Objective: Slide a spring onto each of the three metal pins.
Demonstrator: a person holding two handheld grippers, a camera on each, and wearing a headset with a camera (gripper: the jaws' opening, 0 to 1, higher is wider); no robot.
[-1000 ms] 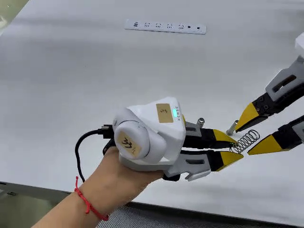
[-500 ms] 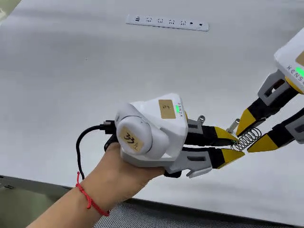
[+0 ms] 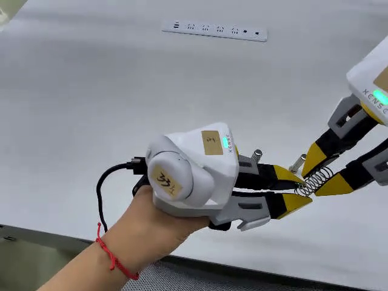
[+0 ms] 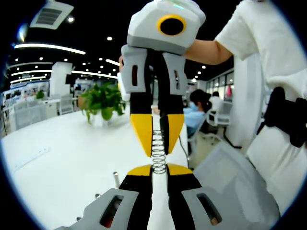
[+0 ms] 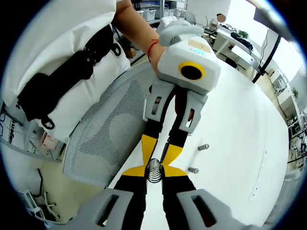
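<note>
- The left gripper (image 3: 295, 189) lies low and central in the head view, held by a hand (image 3: 151, 224) with a red cord (image 3: 112, 257) at the wrist. A black cable (image 3: 104, 185) loops from its rear.
- Its yellow-tipped jaws stand a narrow gap apart, and the near end of the spring (image 3: 314, 180) sits between the tips. In the left gripper view the tips flank that end closely on both sides. We cannot tell whether they press on it.
- The right gripper (image 3: 324, 173) enters from the right edge of the head view, pointing down and to the left, so the two tools meet nearly tip to tip.
- Its jaws pinch the far end of the spring. In the right gripper view we see the coil almost end-on, caught between the yellow tips.
- The spring hangs above the white table (image 3: 121, 91), bridging the two pairs of tips. It slopes up from the left gripper towards the right gripper.
- Two metal pins rest on the table just behind the tips, one (image 3: 256, 155) beside the left gripper's upper jaw and the other (image 3: 297, 163) near the spring. We see no spring on either.
- A white power strip (image 3: 215, 30) lies at the far edge of the table, well apart from the work.
</note>
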